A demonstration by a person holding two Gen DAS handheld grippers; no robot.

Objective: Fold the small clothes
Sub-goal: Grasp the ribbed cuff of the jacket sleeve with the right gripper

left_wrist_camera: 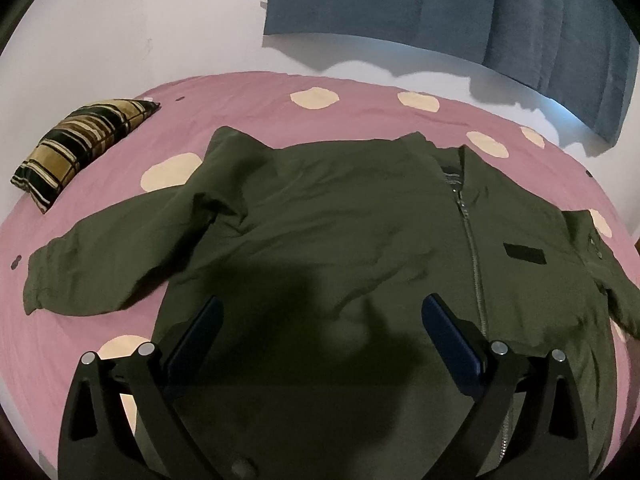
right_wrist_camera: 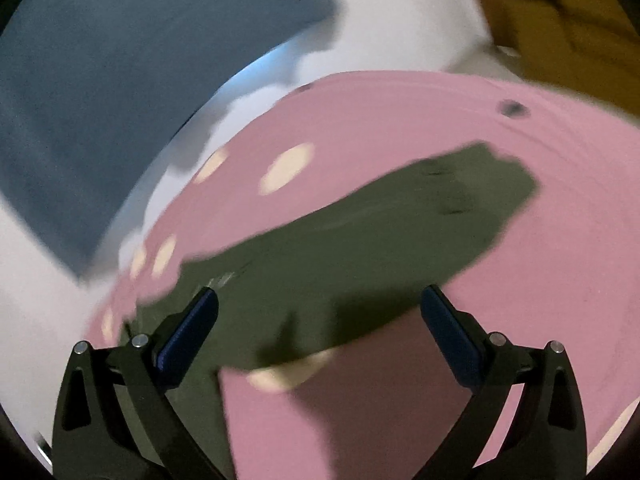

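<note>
Left gripper (left_wrist_camera: 320,316): fingers (left_wrist_camera: 448,336) spread wide, nothing between them, positioned above the lower body of an olive-green jacket (left_wrist_camera: 340,220). The gripper's shadow falls on the fabric directly ahead of it.

Jacket: laid flat, front up, on a pink bedsheet (left_wrist_camera: 120,184) patterned with cream dots. Zipper (left_wrist_camera: 474,264) closed, running down right of centre; a dark rectangular patch (left_wrist_camera: 524,255) sits just beside it. One sleeve (left_wrist_camera: 100,268) extends out to the left across the sheet; the other sleeve runs off toward the right edge.

Right gripper (right_wrist_camera: 320,304): fingers (right_wrist_camera: 192,332) likewise spread wide and holding nothing. View is motion-blurred. A sleeve (right_wrist_camera: 400,232) of the jacket stretches across the sheet ahead of it, lying partly between the fingers' line of sight; contact cannot be determined.

Surroundings: a striped pillow (left_wrist_camera: 80,148) lies on the bed at far left, well apart from the jacket. A blue curtain (left_wrist_camera: 460,20) hangs against the white wall beyond the bed.
</note>
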